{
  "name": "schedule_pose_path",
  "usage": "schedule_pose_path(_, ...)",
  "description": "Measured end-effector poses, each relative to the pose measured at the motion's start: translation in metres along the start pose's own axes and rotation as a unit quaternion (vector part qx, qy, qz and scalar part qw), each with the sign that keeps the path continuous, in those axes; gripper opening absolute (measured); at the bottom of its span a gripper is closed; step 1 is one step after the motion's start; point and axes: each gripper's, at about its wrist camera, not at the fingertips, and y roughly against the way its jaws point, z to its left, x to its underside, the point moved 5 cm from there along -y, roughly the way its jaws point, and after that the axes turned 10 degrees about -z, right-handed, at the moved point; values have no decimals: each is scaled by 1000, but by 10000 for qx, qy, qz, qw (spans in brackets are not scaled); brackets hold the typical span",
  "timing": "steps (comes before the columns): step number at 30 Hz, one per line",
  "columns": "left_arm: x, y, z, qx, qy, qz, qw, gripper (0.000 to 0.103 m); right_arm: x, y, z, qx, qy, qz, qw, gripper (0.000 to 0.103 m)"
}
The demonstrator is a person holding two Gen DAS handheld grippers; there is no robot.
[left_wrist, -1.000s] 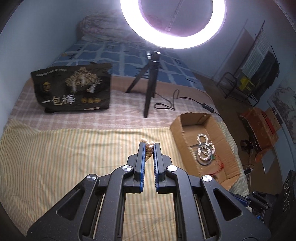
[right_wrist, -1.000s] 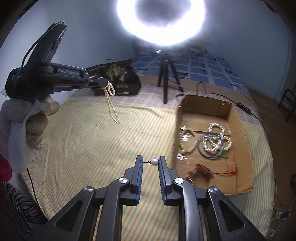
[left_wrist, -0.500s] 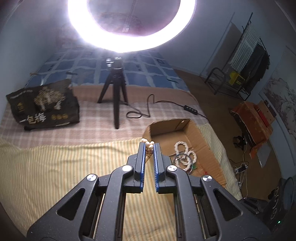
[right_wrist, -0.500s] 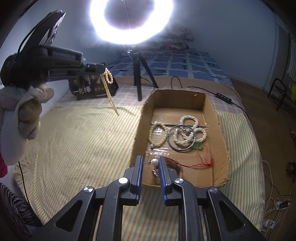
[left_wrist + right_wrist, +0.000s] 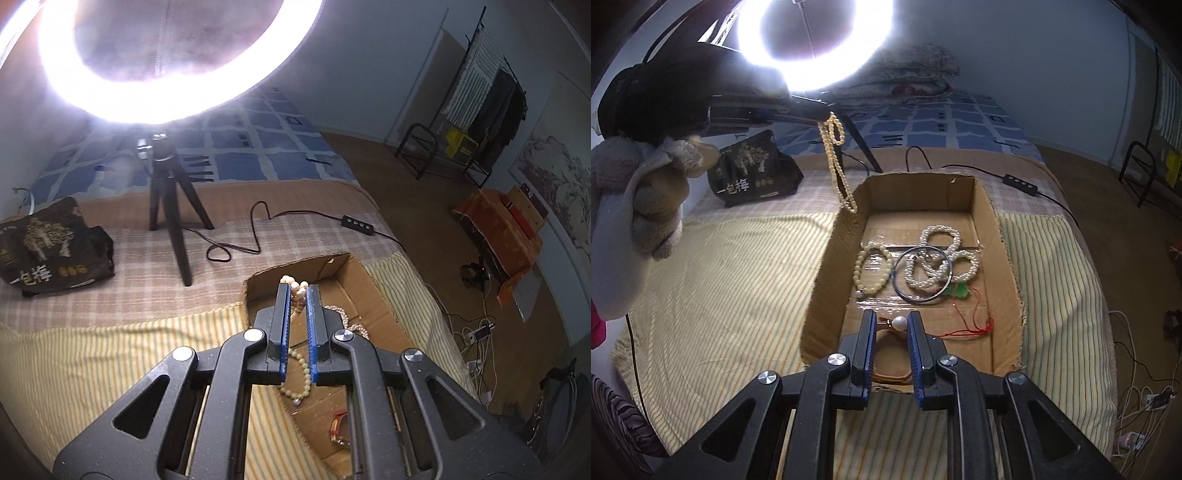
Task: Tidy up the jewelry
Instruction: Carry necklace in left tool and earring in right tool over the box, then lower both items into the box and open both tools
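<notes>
A lit ring light [image 5: 162, 62] on a tripod [image 5: 173, 206] stands beside a dark bag [image 5: 51, 247].

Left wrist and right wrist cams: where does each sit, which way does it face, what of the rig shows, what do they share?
Left wrist: on the left gripper, angled down over the open brown cardboard box; its shut blue-padded fingers pinch a cream pearl necklace.
Right wrist: on the right gripper, looking down into the box from its near end; fingers shut on a white pearl earring; left gripper and grey gloved hand show upper left.
Shared: box, necklace, white ring light, striped yellow bedspread.
</notes>
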Motion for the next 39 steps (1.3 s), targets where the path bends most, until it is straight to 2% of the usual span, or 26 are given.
schedule_pose_path(14,8,-47,-16,-175,-274,155,9994,6,4,-17,-17,60,-115,104,9999,15)
schedule_pose_path(25,11,-56,-18,-194,-316,250,9990,6,4,-22,-21,106,-166,123,9997,17)
schedule_pose_path(31,13,-55,-18,-227,-397,331,9984,8,2,-19,-19,191,-103,51,9998,44)
schedule_pose_path(33,14,-53,-18,-240,-412,325,9983,27,1,-18,-18,254,-78,-4,9996,66)
schedule_pose_path(34,14,-51,-18,-233,-410,287,9985,41,0,-16,-18,292,-66,-33,9995,70)
schedule_pose_path(35,14,-50,-18,-232,-417,246,9986,45,-1,-15,-17,337,-50,-84,9994,74)
schedule_pose_path(39,15,-42,-21,-269,-540,181,9980,45,-3,-10,-14,378,-18,-146,9992,79)
